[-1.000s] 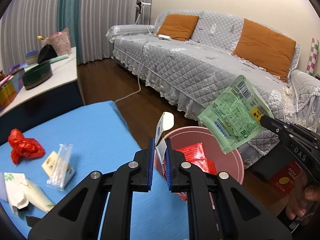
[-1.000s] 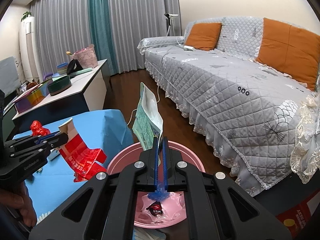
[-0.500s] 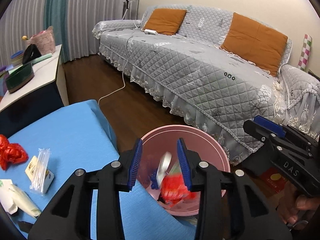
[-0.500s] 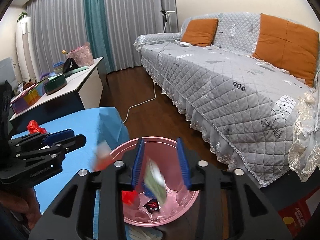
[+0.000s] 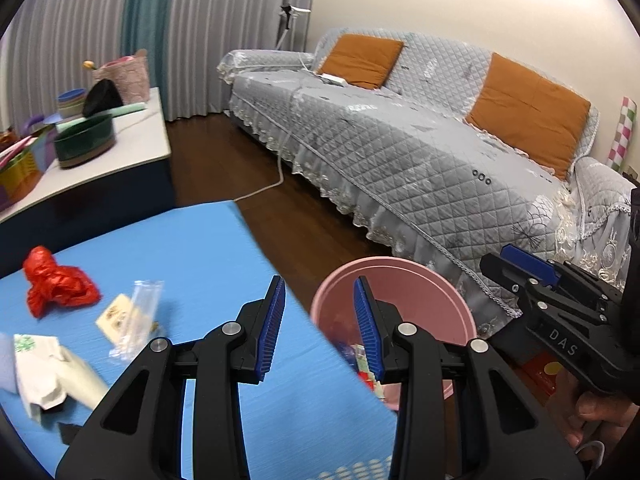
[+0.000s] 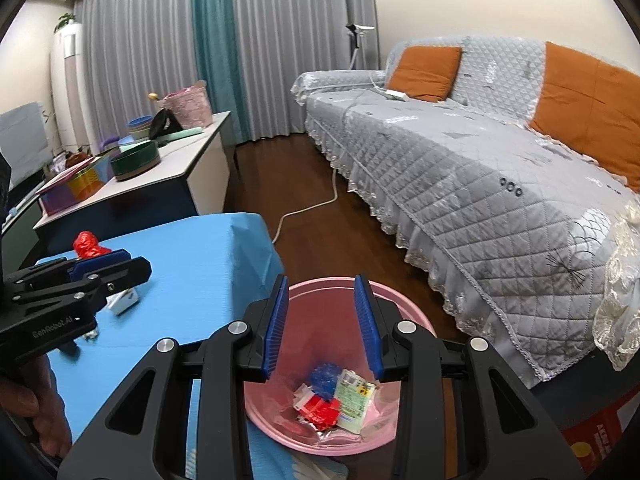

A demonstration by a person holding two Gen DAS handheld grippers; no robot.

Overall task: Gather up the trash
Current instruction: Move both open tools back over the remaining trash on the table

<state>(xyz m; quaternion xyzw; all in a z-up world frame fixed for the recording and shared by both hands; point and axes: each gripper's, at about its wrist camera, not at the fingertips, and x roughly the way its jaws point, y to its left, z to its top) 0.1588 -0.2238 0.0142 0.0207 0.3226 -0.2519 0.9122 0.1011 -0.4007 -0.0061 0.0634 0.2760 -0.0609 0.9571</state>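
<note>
1. Your left gripper (image 5: pixel 320 322) has its jaws spread with nothing between the blue pads; it hangs over the near edge of the blue table (image 5: pixel 192 256), beside the pink bin (image 5: pixel 432 292).
2. Your right gripper (image 6: pixel 322 326) is spread the same way and empty, held right above the pink bin (image 6: pixel 400 316), which stands on the floor against the table's edge.
3. Inside the bin lie the collected scraps: a green-and-white wrapper (image 6: pixel 354 400), a red packet (image 6: pixel 322 410) and a blue crumpled piece (image 6: pixel 324 376).
4. On the table, trash is left to your left: a white paper pack (image 5: pixel 44 372) nearest, then a clear plastic sleeve (image 5: pixel 138 322) lying over a small yellowish card, and further back a crumpled red wrapper (image 5: pixel 56 286).
5. Beyond the table stands a white-topped cabinet (image 6: pixel 188 160) carrying a dark green bowl (image 6: pixel 135 164) and a pink basket (image 6: pixel 188 106).
6. Across the wooden floor, a grey quilted sofa (image 6: pixel 460 152) with orange cushions (image 6: pixel 428 70) runs along the wall, with grey curtains behind.
</note>
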